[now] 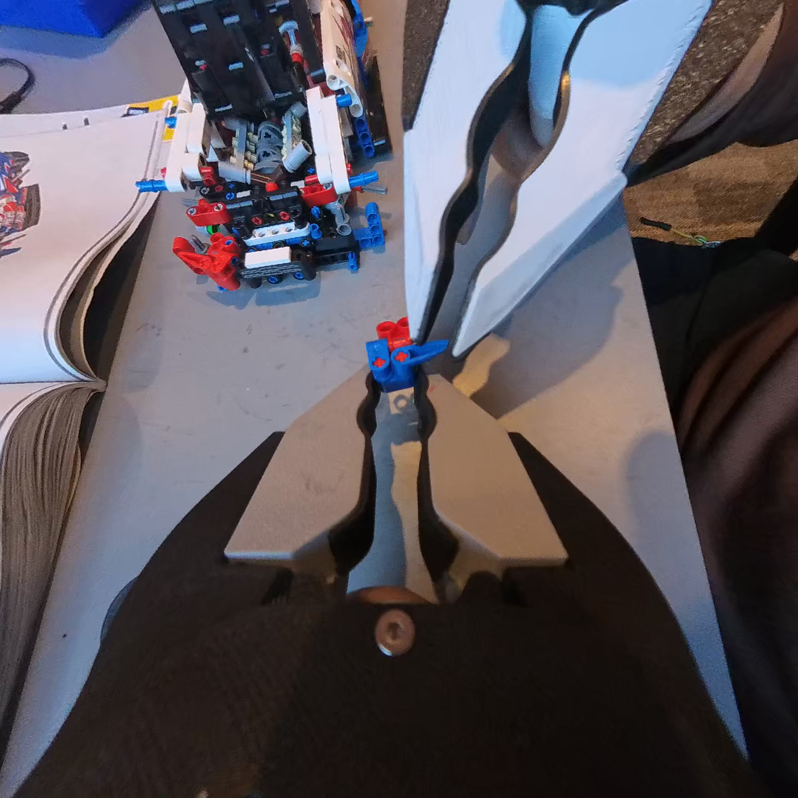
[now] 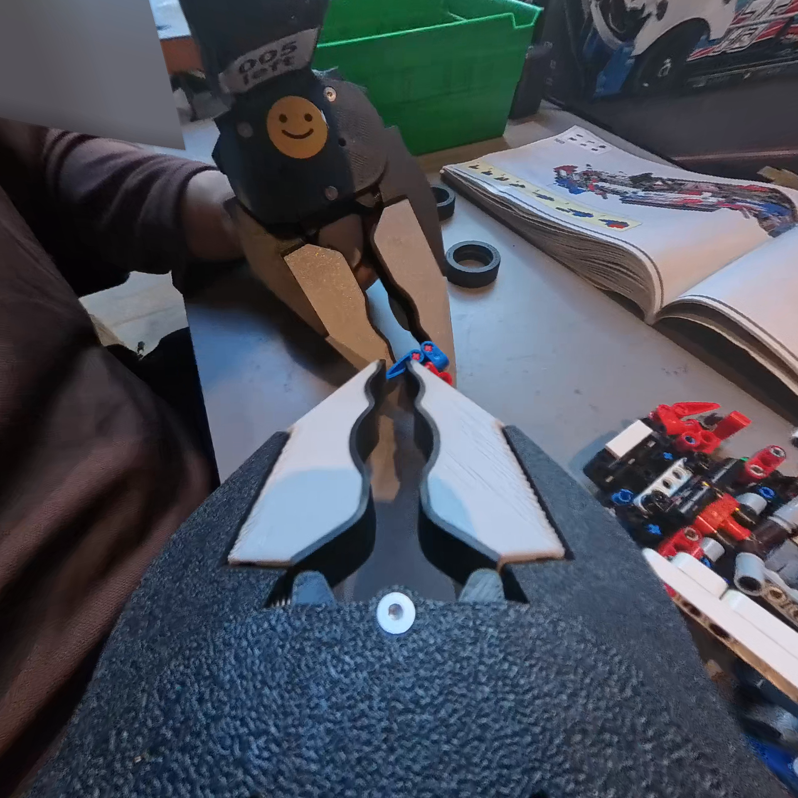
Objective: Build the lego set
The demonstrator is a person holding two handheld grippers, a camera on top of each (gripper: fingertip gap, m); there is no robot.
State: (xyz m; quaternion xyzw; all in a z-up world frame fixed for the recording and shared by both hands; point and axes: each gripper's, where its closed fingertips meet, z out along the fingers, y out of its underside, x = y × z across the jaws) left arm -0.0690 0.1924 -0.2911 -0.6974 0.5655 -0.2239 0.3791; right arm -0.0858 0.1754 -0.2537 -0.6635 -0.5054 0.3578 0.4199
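Above the grey counter [image 1: 216,367], close to its near edge, we hold a small blue-and-red brick cluster [image 1: 395,356] between our two tools. Our left tool [image 1: 397,384] is clamped on the blue block at the bottom of the cluster; its fingertips hide the lower part of that block, and a pale piece just shows in the gap behind them. Our right tool [image 2: 395,367] meets the cluster from the opposite side, its tips narrowed around a slim blue pointed piece [image 2: 398,367] that sticks out sideways; we cannot tell whether the pads really pinch it or only touch it, because the contact is tiny and partly covered. The red part of the cluster is half hidden behind a right fingertip in both views. Well apart from the cluster, the partly built model [image 1: 267,172] lies on the counter, cut off at the top of the left wrist view and at the right edge of the right wrist view. An open instruction booklet [image 2: 626,242] lies beside it, its pages running out of frame. Two black tyres [image 2: 473,259] sit on the counter near the booklet, one mostly hidden behind the left tool. A green bin [image 2: 432,73] stands farther back, and a dark sleeve [image 2: 86,388] fills the left of the right wrist view.
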